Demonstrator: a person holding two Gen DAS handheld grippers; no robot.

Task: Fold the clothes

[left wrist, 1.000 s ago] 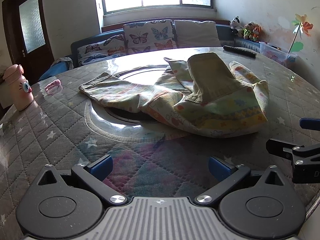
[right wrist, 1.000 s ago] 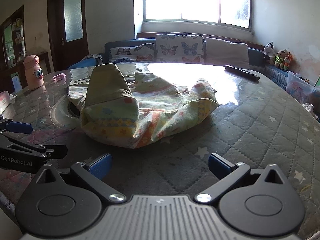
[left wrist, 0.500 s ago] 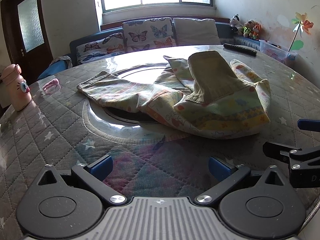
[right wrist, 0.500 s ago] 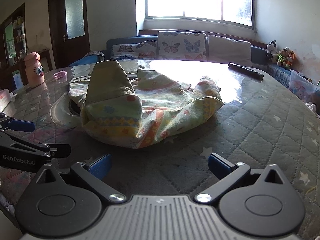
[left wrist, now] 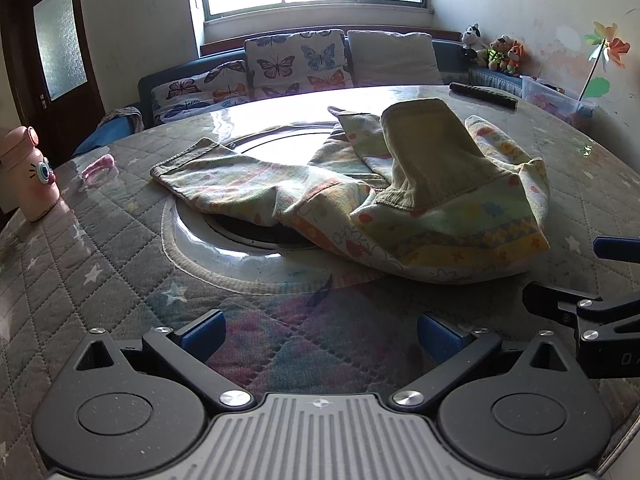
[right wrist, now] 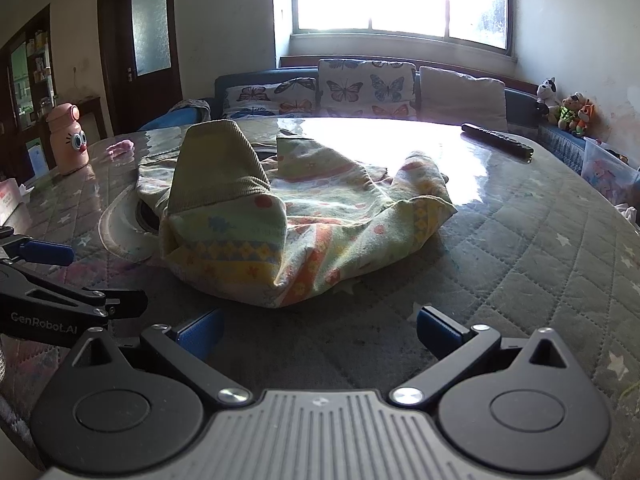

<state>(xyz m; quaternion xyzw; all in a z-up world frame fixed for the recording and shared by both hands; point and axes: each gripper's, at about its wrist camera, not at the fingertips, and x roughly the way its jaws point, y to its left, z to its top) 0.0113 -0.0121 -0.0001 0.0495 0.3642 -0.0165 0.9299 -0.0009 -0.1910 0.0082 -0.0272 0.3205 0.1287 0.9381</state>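
- Two claws, left gripper point(left wrist: 320, 330) and right gripper point(right wrist: 320, 326), both spread wide and holding nothing, low over the near edge of the table point(left wrist: 100, 264).
- One crumpled garment point(left wrist: 400, 200), pastel print with a ribbed olive cuff point(right wrist: 218, 160) sticking up, heaped at mid-table, partly over the round glass inset point(left wrist: 208, 248), well clear of both sets of fingers.
- Likely first trouble: pinching several layers at once, since sleeve and body lie tangled on top of each other; would lift as a lump instead of spreading flat.
- Slippery risk: glossy cover over the quilted cloth, so probably easy for fabric to slide away from closing fingers rather than bunch between them.
- Possible snag at the inset's rim, with cloth draped into the dark gap there; a hard pull could drag or catch.
- Close quarters between the claws, each visible at the edge of the other's view; knocking together plausible if both go for the same near hem.
- Pink bottle point(left wrist: 28, 176) and remote point(right wrist: 496, 142) far enough off, yet a wide sweep of the sleeve could reach the bottle's side.
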